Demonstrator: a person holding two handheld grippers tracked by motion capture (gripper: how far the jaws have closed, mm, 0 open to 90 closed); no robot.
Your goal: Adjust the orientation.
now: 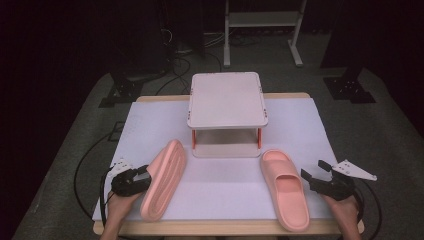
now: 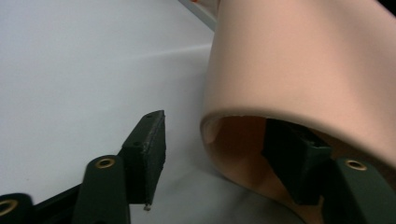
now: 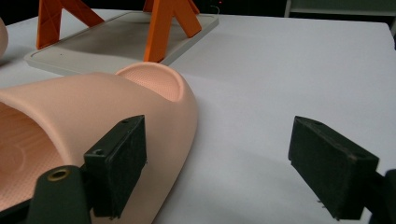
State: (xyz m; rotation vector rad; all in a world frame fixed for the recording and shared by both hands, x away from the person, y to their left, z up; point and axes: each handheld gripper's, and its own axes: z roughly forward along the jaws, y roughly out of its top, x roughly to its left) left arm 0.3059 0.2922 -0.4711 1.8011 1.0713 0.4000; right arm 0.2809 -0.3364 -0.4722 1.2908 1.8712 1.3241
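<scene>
Nearest the person, the left hand-held gripper (image 1: 142,176) sits at the strap of the left slipper (image 1: 165,179), which lies tipped on its edge, sole side up, on the white surface (image 1: 220,192). In the left gripper view one jaw is inside the strap opening and the other stands clear outside, so the jaws straddle the strap (image 2: 299,79) without yet clamping it; this looks like the set-up for a lift. The right hand-held gripper (image 1: 314,170) is open and empty just beside the right slipper (image 1: 286,189), which rests upright, strap up. Farther back stands a small two-tier rack (image 1: 226,100) on orange legs, both tiers bare, the likely destination for the pair.
</scene>
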